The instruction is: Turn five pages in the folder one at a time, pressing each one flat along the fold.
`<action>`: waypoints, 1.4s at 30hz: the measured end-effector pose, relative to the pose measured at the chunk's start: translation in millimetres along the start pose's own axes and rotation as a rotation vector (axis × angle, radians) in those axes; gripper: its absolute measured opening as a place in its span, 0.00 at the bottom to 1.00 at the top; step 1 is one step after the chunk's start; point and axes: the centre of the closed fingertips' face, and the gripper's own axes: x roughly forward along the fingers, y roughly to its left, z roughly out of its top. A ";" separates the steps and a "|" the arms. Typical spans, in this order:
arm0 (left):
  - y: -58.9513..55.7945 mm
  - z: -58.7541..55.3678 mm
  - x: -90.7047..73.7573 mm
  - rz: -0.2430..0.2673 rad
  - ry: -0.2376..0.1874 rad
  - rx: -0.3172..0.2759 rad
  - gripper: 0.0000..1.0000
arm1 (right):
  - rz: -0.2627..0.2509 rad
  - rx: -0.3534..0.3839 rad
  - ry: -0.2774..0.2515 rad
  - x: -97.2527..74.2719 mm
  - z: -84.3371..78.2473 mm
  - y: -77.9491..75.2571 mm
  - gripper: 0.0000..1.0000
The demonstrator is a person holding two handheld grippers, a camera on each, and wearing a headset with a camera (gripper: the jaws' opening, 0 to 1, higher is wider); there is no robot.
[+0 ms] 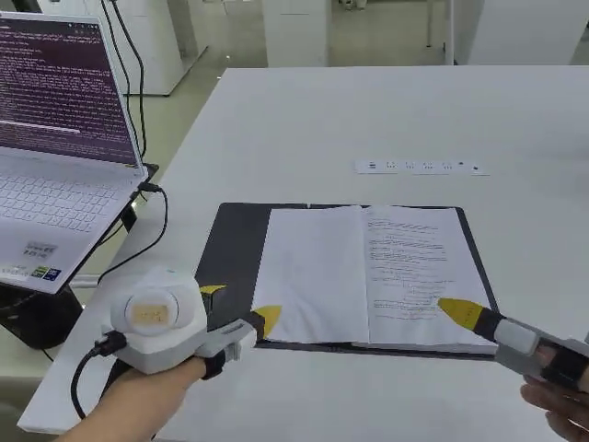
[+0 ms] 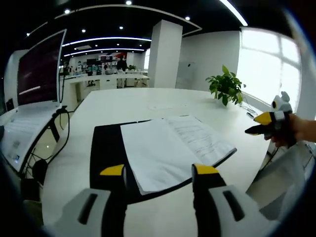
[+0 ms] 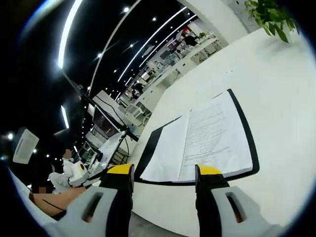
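A black folder (image 1: 237, 249) lies open on the white table (image 1: 368, 120). Its left page (image 1: 313, 272) is blank white and its right page (image 1: 414, 267) carries printed text. My left gripper (image 1: 241, 306) hovers at the folder's near left corner, open and holding nothing; its yellow-tipped jaws (image 2: 158, 170) frame the near edge of the folder (image 2: 106, 148). My right gripper (image 1: 465, 313) is over the near right corner of the printed page, and its own view shows it open (image 3: 165, 170) in front of the folder (image 3: 207, 138). Both pages lie flat.
An open laptop (image 1: 55, 138) stands on a stand at the left, with cables (image 1: 152, 221) hanging beside the table edge. A white power strip (image 1: 421, 167) lies beyond the folder. A potted plant (image 2: 226, 86) stands at the far end of the table.
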 end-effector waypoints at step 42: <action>-6.1 1.5 -17.8 0.061 0.000 -0.015 0.96 | -0.270 -0.301 -0.098 -37.3 25.9 -65.6 0.99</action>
